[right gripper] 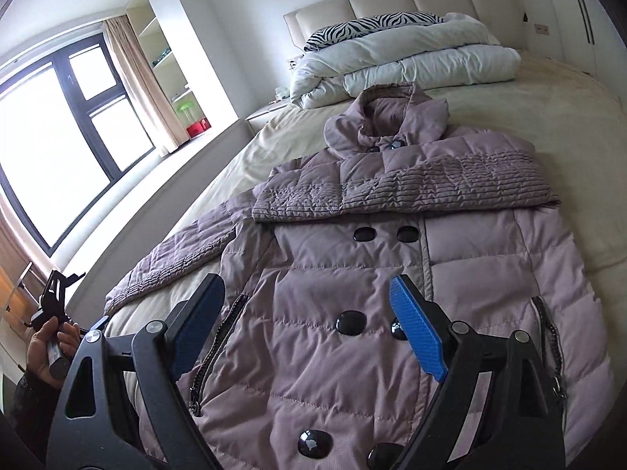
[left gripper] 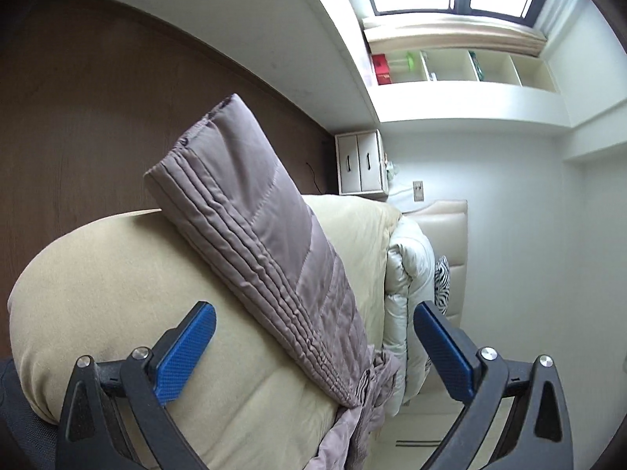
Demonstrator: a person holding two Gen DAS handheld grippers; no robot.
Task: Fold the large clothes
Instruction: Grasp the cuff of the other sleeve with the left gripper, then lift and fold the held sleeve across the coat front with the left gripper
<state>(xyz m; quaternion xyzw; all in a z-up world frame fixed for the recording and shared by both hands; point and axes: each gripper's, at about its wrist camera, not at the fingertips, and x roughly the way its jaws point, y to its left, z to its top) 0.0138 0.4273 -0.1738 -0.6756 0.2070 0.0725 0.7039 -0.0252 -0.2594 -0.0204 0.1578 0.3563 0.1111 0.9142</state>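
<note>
Both claws gape empty: the right gripper hovers above the coat, and the unfolded sleeve lies between the left gripper fingers. Pinch the cuff beyond those fingers, then lay it flat across the chest.

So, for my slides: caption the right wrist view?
Open right claw hovers over mauve quilted coat, one sleeve folded across chest, on cream bed.

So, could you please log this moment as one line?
stage: sleeve folding | coat: flat on bed | one sleeve across chest | left gripper: open | right gripper: open
</note>
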